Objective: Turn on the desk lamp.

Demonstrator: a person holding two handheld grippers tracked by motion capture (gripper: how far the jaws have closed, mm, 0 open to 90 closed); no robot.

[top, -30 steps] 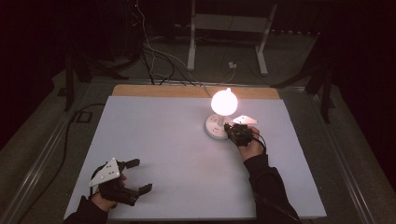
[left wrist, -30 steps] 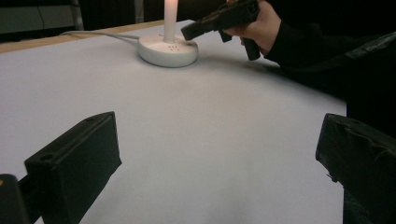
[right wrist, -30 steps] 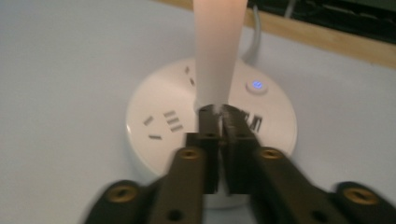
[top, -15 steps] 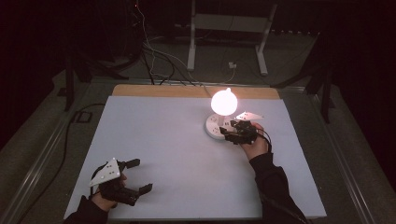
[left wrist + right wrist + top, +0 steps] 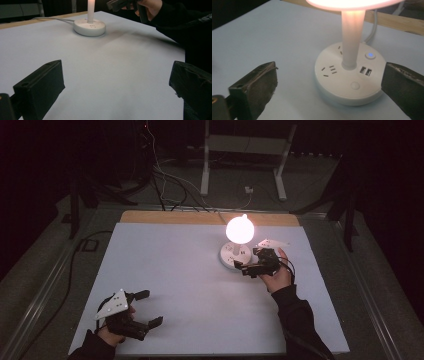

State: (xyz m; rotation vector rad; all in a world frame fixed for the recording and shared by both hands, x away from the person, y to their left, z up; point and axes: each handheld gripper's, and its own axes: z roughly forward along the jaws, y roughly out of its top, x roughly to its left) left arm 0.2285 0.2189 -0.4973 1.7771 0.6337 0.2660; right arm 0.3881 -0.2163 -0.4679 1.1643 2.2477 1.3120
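Observation:
A lit table lamp stands at the back right of the white table: its glowing globe (image 5: 239, 230) sits on a thin stem above a round white base (image 5: 234, 255). The base (image 5: 337, 82) carries sockets, two USB ports (image 5: 365, 71), a blue-lit button (image 5: 370, 54) and a plain round button (image 5: 355, 85). My right gripper (image 5: 248, 261) hovers just right of the base. Its jaws have just been opening and now stand wide, and they touch nothing (image 5: 331, 67). My left gripper (image 5: 150, 308) rests open and empty at the table's front left corner (image 5: 117, 65).
The lamp's white cable (image 5: 53, 19) runs to the table's far edge, where a wooden strip (image 5: 200, 217) shows. Beyond it, a metal stand (image 5: 245, 155) and loose cables (image 5: 160, 185) lie on the dark floor. The person's right sleeve (image 5: 297, 320) crosses the front right.
The right gripper's jaws have spread from nearly shut to wide open, and the hand has lifted slightly beside the lamp base. The left gripper has stayed put.

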